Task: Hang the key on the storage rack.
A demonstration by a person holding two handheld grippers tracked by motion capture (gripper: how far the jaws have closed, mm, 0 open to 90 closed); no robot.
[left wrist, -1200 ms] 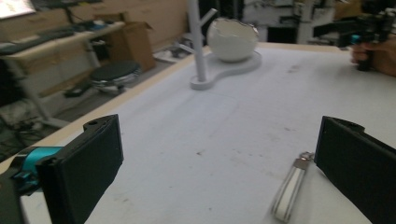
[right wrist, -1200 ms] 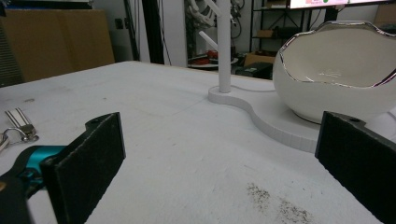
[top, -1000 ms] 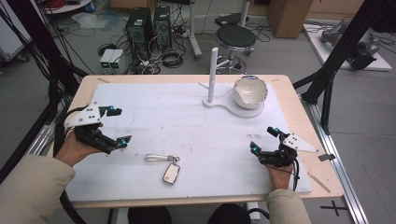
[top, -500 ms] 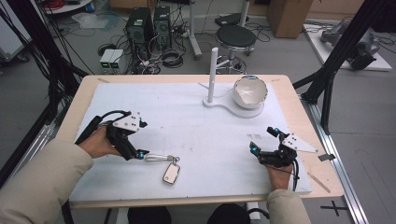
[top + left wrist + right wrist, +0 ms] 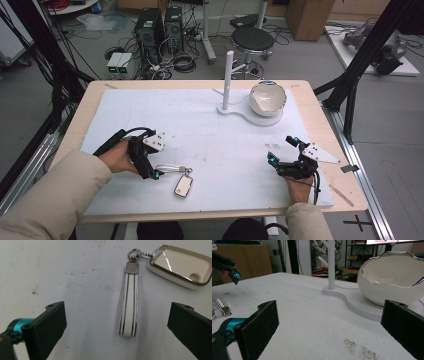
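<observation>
A white key fob (image 5: 183, 185) (image 5: 180, 267) with a white strap (image 5: 168, 169) (image 5: 129, 310) lies on the white mat near the table's front left. My left gripper (image 5: 154, 172) (image 5: 117, 327) hovers open right over the strap's free end, jaws wide on either side of it, not touching. My right gripper (image 5: 281, 156) (image 5: 329, 325) rests open at the front right with nothing between its jaws, facing the white egg-shaped bowl (image 5: 268, 98) (image 5: 395, 280) and the upright peg stand (image 5: 228, 80) (image 5: 331, 265).
The bowl and peg share a flat white base (image 5: 250, 114) at the back right of the mat (image 5: 210, 140). A stool (image 5: 252, 39), computer towers (image 5: 160, 27) and cables stand on the floor beyond the table.
My left gripper has swung from the table's left edge rightward and forward to the key strap, and now points down over it. The right gripper has stayed put.
</observation>
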